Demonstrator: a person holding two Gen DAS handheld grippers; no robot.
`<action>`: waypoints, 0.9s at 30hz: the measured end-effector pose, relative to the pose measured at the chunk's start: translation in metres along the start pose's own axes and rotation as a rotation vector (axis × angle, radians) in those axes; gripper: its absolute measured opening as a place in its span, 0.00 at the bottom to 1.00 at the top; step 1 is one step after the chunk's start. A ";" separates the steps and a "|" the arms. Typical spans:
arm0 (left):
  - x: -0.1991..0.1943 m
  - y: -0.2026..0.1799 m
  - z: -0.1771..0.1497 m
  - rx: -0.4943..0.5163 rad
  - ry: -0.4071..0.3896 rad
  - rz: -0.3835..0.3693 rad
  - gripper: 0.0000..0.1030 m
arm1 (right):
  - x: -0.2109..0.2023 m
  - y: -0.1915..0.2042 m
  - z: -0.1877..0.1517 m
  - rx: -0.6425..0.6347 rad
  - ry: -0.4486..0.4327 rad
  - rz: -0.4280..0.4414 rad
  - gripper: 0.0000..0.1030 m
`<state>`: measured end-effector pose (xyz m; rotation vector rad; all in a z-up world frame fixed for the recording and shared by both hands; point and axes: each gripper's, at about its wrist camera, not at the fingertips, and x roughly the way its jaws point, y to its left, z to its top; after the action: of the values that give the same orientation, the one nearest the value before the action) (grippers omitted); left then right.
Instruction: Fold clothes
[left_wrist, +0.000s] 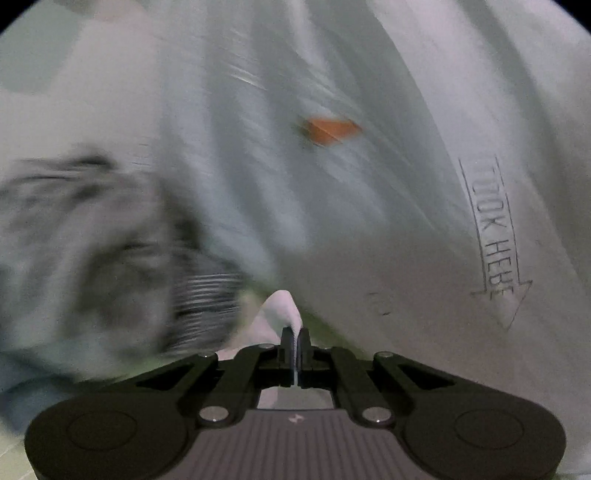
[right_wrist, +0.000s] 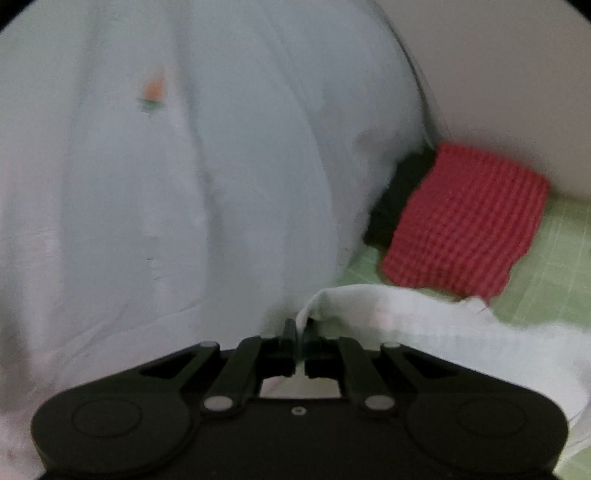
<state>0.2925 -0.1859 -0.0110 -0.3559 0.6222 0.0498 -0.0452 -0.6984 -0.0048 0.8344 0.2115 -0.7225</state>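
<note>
**Two claws pinch one white shirt above a green mat**

One big white shirt (left_wrist: 332, 110) fills nearly all of both wrist views, hanging in long soft folds and blurred in many places. It is stretched between the two claws, each of which holds a bit of its edge. On the cloth the left view shows a small orange patch (left_wrist: 332, 130) and, further right, a drawn arrow with the words "LOOK HERE" (left_wrist: 496, 240) running along it. The same orange mark shows faintly in the right view, with a streak of green under it.

Under the shirt lies a light green mat (right_wrist: 554, 266) ruled with pale grid lines, clear at the right side of the right view. On that mat sits a folded red checked cloth (right_wrist: 465, 221), with a dark cloth (right_wrist: 399, 192) partly tucked behind it, both just beside the hanging white fabric. A pale wall rises behind them.

At the left of the left view a smeared grey and black printed shape (left_wrist: 92, 240) can be seen; what it is cannot be made out.

The left claw (left_wrist: 295, 341) has its jaws almost together, with a peak of white fabric caught between them and standing up above the tips. The right claw (right_wrist: 301, 332) is fully closed on a rolled white hem, which trails off to the right over the mat.
</note>
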 end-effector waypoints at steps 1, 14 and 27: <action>0.019 -0.006 0.002 0.008 0.035 -0.005 0.17 | 0.020 -0.002 0.002 0.035 0.009 -0.017 0.05; 0.009 0.114 -0.088 -0.130 0.255 0.299 0.76 | 0.014 -0.043 -0.086 0.089 0.209 -0.325 0.71; 0.034 0.103 -0.109 -0.028 0.373 0.247 0.76 | 0.005 -0.071 -0.134 0.222 0.325 -0.418 0.84</action>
<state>0.2434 -0.1284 -0.1450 -0.3158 1.0340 0.2327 -0.0743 -0.6340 -0.1395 1.1359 0.6187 -1.0113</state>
